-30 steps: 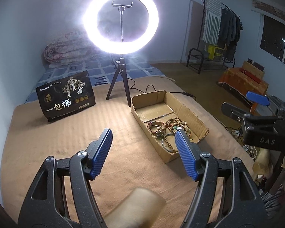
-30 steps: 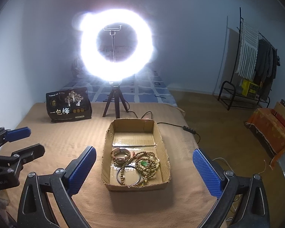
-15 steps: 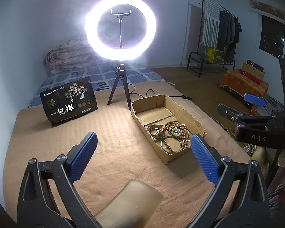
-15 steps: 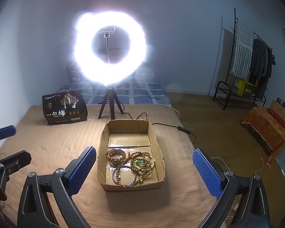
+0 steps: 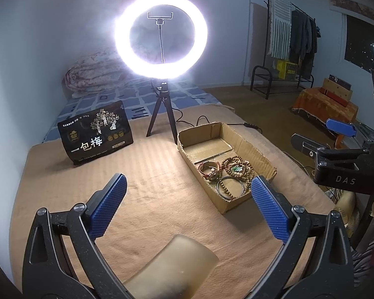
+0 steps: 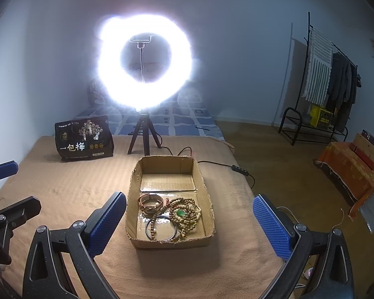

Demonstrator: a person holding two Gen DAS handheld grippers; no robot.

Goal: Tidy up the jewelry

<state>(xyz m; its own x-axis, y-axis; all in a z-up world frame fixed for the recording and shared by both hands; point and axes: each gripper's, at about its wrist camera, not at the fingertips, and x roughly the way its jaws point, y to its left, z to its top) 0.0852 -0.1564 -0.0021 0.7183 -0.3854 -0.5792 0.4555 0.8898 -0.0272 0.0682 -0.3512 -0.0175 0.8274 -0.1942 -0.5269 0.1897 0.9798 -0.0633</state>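
An open cardboard box [image 6: 133, 191] [image 5: 261, 159] lies on the tan blanket. In its near half lie a wooden bead necklace with a green pendant [image 6: 184, 211] [image 5: 238, 168], a brown strap bracelet [image 6: 149, 203] [image 5: 209, 169] and a dark bangle [image 6: 160, 228] [image 5: 230, 186]. My left gripper [image 5: 188, 199] is open and empty, above the blanket to the left of the box. My right gripper [image 6: 189, 220] is open and empty, its fingers either side of the box's near end, above it. Each gripper shows at the edge of the other's view.
A lit ring light on a small tripod [image 6: 143, 134] [image 5: 162, 114] stands behind the box, its cable [image 6: 224, 165] running right. A black snack bag [image 6: 83, 139] [image 5: 96, 132] stands at the back left. A yellowish blurred object [image 5: 172, 269] lies under my left gripper. The bed edge is at right.
My left gripper opened wide from a narrower gap and drew back a little. My right gripper moved slightly closer to the box, staying open.
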